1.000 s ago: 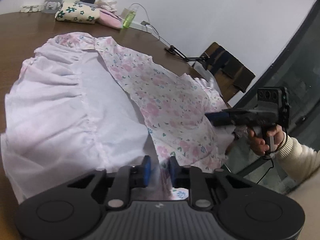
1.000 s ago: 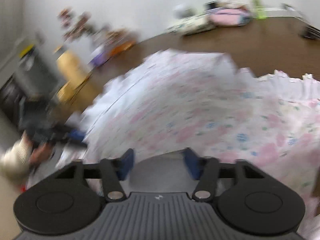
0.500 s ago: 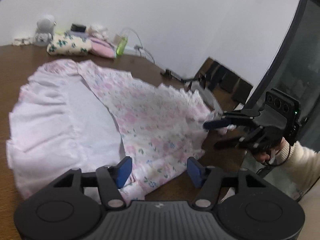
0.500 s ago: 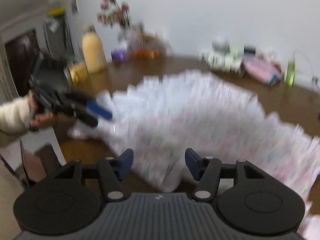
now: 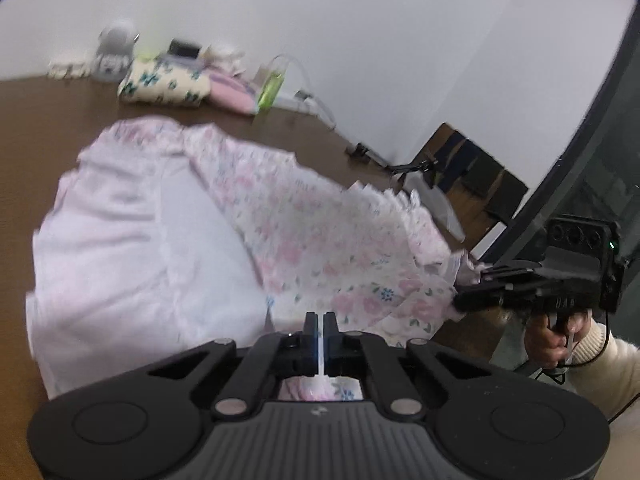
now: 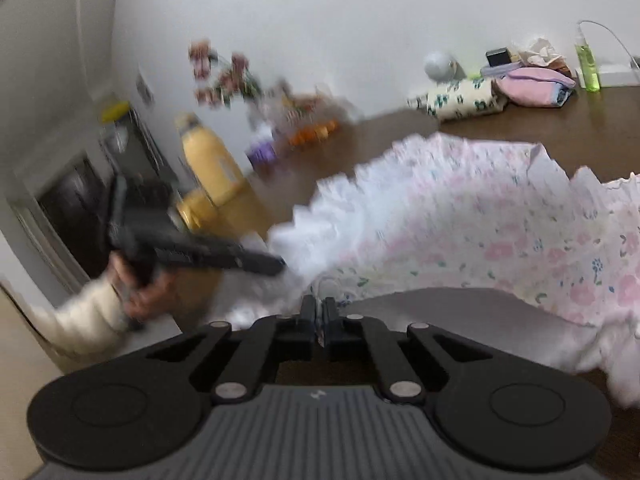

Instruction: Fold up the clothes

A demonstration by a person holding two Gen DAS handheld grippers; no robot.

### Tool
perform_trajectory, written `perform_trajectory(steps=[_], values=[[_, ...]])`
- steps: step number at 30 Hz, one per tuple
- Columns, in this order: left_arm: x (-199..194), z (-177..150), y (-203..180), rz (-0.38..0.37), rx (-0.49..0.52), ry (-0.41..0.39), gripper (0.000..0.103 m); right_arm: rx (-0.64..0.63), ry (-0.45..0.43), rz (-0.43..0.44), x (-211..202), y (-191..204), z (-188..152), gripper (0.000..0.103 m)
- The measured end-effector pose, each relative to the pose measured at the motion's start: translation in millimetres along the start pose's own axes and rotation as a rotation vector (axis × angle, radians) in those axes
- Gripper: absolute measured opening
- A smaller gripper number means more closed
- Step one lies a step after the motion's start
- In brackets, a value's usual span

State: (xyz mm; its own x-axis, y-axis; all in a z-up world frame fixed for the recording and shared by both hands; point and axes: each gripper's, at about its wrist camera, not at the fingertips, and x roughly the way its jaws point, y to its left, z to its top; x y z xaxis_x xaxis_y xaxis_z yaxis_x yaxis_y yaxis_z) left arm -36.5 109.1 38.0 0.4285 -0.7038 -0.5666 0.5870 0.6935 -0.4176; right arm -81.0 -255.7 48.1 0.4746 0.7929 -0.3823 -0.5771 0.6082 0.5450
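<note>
**Both tools now pinched on the dress hem**

Half a second ago both my tools stood wide with the hem loose between their fingers; now each has clamped down on the floral dress (image 5: 320, 240), and its near edge has come up off the counter (image 5: 24, 128).

My left tool (image 5: 321, 326) has its jaws nearly together with a thin fold of the fabric caught between them, pointing down across the garment. My right tool (image 6: 319, 312) is likewise pinched on the hem, which bunches up just ahead of its fingertips. From the left view, the right tool (image 5: 472, 292) comes in level from the right, fabric gathered at its tip, my right hand (image 5: 552, 340) wrapped around the grip below a cream sleeve (image 5: 604, 364). From the right view, the left tool (image 6: 276, 266) reaches in from the left, its tip at the ruffled edge.

Most of the dress lies spread on the brown counter, pale lining exposed on one side and the flowered layer folded over it. Beyond it by the wall sit a flowered pouch (image 5: 164, 84), a pink pouch (image 5: 232, 94) and a green bottle (image 5: 270, 86).
</note>
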Motion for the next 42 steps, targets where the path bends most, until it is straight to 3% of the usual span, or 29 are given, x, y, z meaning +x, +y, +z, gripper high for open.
perform_trajectory(steps=[1, 2, 5, 6, 8, 11, 13, 14, 15, 16, 17, 18, 20, 21, 22, 26, 27, 29, 30, 31, 33, 36, 37, 40, 41, 42], values=[[-1.5, 0.1, 0.1, -0.015, 0.015, 0.004, 0.001, 0.045, -0.016, 0.015, -1.4, -4.0, 3.6, 0.003], [-4.9, -1.5, 0.5, -0.036, 0.029, 0.007, 0.011, 0.065, -0.029, 0.017, -2.3, -5.4, 6.2, 0.003], [-25.5, -19.3, -5.4, -0.108, 0.082, -0.036, 0.062, 0.065, -0.049, -0.006, -2.1, -3.3, 12.3, 0.003], [-32.4, -27.1, -11.0, -0.094, 0.120, -0.059, 0.069, 0.075, -0.053, -0.001, -1.7, -4.0, 14.0, 0.003], [-33.6, -39.8, -21.0, -0.049, 0.193, -0.056, 0.069, 0.105, -0.062, 0.019, -1.1, -6.4, 16.7, 0.003], [-14.2, -47.4, -32.8, 0.031, 0.276, 0.013, 0.067, 0.078, -0.057, -0.001, 0.6, -5.4, 17.7, 0.003], [-1.7, -52.2, -39.6, 0.082, 0.328, 0.058, 0.051, 0.041, -0.039, -0.028, 0.7, -3.6, 14.7, 0.003], [1.6, -52.5, -36.5, 0.096, 0.330, 0.069, 0.036, 0.024, -0.029, -0.040, 0.6, -2.8, 12.8, 0.003], [5.0, -52.8, -33.4, 0.110, 0.332, 0.080, 0.027, -0.006, -0.017, -0.064, 1.0, -0.9, 9.9, 0.003], [8.0, -52.6, -30.1, 0.121, 0.331, 0.090, 0.026, -0.045, -0.003, -0.095, 1.7, 1.9, 6.3, 0.004], [8.6, -50.1, -25.6, 0.115, 0.310, 0.097, 0.019, -0.093, 0.017, -0.129, 3.7, 5.1, 1.2, 0.004], [8.2, -48.0, -22.1, 0.112, 0.291, 0.103, 0.010, -0.148, 0.042, -0.165, 6.6, 8.8, -4.7, 0.007], [7.1, -44.5, -15.6, 0.092, 0.254, 0.115, 0.009, -0.244, 0.090, -0.194, 11.7, 14.7, -17.3, 0.019], [6.4, -43.1, -12.6, 0.076, 0.236, 0.120, 0.008, -0.286, 0.112, -0.198, 14.2, 17.2, -24.3, 0.040], [5.6, -41.4, -9.7, 0.060, 0.221, 0.125, 0.008, -0.327, 0.129, -0.199, 16.7, 19.4, -30.9, 0.052], [-3.9, -29.0, -6.0, 0.016, 0.236, 0.128, 0.008, -0.440, 0.171, -0.151, 22.7, 26.1, -47.2, 0.056], [-7.7, -25.7, -7.5, 0.005, 0.249, 0.127, 0.008, -0.471, 0.166, -0.156, 24.5, 28.3, -50.3, 0.055], [-12.9, -17.8, -8.8, -0.029, 0.258, 0.135, 0.007, -0.539, 0.164, -0.197, 33.1, 29.8, -54.0, 0.037], [-14.4, -13.4, -8.6, -0.048, 0.258, 0.141, 0.007, -0.552, 0.170, -0.206, 37.2, 29.1, -53.6, 0.010], [-15.7, -8.8, -8.1, -0.067, 0.255, 0.147, 0.007, -0.553, 0.181, -0.205, 40.9, 28.3, -52.3, 0.002], [-16.4, 0.1, -5.0, -0.087, 0.244, 0.165, 0.007, -0.455, 0.233, -0.127, 41.0, 22.0, -38.9, 0.001], [-20.0, 6.8, -9.0, -0.040, 0.326, 0.180, 0.007, -0.028, 0.177, 0.188, 19.7, -12.2, -1.9, 0.001], [-19.3, 9.2, -8.7, -0.044, 0.345, 0.185, 0.008, 0.088, 0.151, 0.235, 15.9, -25.3, 7.0, 0.001], [-13.6, 14.5, -2.7, -0.021, 0.376, 0.132, 0.021, 0.231, 0.130, 0.122, 17.4, -55.4, 20.4, 0.005], [-10.5, 15.5, 1.2, -0.001, 0.369, 0.108, 0.036, 0.241, 0.143, 0.051, 20.7, -61.9, 21.0, 0.007], [-7.0, 15.6, 6.7, 0.013, 0.348, 0.110, 0.042, 0.226, 0.166, -0.032, 24.3, -64.5, 20.1, 0.011]])
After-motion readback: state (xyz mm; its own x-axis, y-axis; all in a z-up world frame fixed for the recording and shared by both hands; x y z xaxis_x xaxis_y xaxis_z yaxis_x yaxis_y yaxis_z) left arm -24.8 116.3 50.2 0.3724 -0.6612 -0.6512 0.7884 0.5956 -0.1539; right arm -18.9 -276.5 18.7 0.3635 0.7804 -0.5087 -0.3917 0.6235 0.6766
